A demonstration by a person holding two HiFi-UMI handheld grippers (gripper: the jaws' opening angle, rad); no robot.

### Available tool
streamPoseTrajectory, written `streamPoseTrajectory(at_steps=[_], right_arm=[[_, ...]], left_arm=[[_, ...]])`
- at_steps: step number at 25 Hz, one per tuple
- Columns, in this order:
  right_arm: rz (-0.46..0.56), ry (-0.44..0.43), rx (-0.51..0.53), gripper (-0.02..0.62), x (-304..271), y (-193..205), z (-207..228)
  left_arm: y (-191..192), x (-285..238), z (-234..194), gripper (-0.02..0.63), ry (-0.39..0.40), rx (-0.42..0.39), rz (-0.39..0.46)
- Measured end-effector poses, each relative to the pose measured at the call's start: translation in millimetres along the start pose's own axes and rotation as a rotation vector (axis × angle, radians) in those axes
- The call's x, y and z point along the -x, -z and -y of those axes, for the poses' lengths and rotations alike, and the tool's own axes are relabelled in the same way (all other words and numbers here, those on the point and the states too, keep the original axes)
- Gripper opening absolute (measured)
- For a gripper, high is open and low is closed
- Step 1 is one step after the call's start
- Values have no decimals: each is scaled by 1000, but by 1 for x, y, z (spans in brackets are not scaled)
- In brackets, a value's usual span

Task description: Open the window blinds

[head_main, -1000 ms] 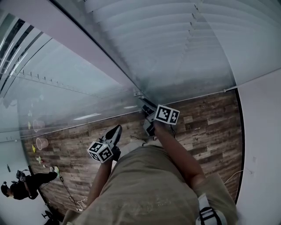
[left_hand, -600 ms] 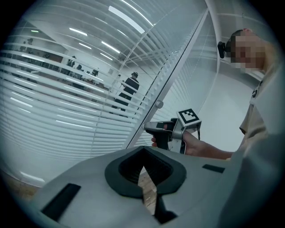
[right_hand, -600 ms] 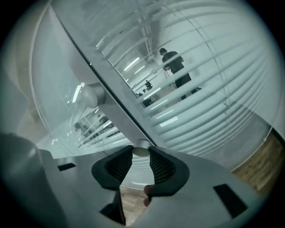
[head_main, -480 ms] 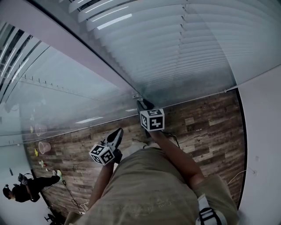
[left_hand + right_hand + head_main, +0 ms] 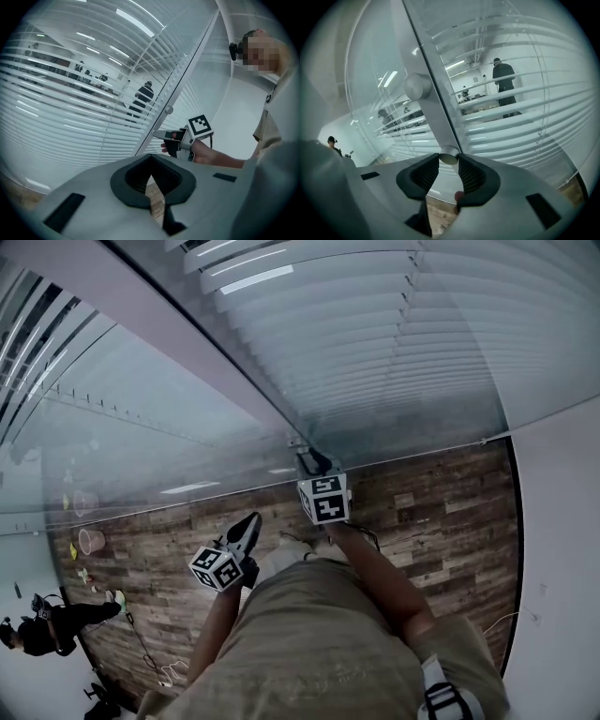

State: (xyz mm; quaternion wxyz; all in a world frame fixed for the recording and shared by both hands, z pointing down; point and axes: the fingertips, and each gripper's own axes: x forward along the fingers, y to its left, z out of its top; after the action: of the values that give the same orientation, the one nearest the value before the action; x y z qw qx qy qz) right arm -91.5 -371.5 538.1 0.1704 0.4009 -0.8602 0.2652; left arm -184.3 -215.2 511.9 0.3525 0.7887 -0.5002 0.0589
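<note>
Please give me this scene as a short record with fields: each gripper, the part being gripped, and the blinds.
right gripper: jaws have just been closing; now shut on the lower knob
lower knob: round, on the window post, between the right jaws
left gripper: jaws together, holding nothing
blinds: horizontal slats behind glass; gaps show the room beyond
task state: knob gripped, blinds not fully open

You have no words, numbers or brand marks to read here. The left cube (image 5: 216, 568) and the right cube (image 5: 324, 499) carry only black-and-white square patterns.
</note>
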Motion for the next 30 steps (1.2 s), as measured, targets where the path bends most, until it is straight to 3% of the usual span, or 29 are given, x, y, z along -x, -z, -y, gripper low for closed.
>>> streamPoseTrajectory(at_steps=[7,10,13,17,24,30], right_arm=[[37,-172,-78,195,42,-30,-14],[23,-243,-5,195,44,-17,-44],[5,-307,66,195,46,3,-27],[1,-318,111,195,45,14,-20],[-20,-332,151,193,59,51,-84],[-58,-380,222,192,74,78,-132]], left_arm=[[-29,23,-6,14,-27,0,39],[-37,39,-28,14,-15,-62,64],[-25,13,-23,14,-5,-138,73],[-11,3,-23,14,12,-174,71],[25,62,-41,14,-20,-91,91],[56,99,-42,14,-55,-87,114]])
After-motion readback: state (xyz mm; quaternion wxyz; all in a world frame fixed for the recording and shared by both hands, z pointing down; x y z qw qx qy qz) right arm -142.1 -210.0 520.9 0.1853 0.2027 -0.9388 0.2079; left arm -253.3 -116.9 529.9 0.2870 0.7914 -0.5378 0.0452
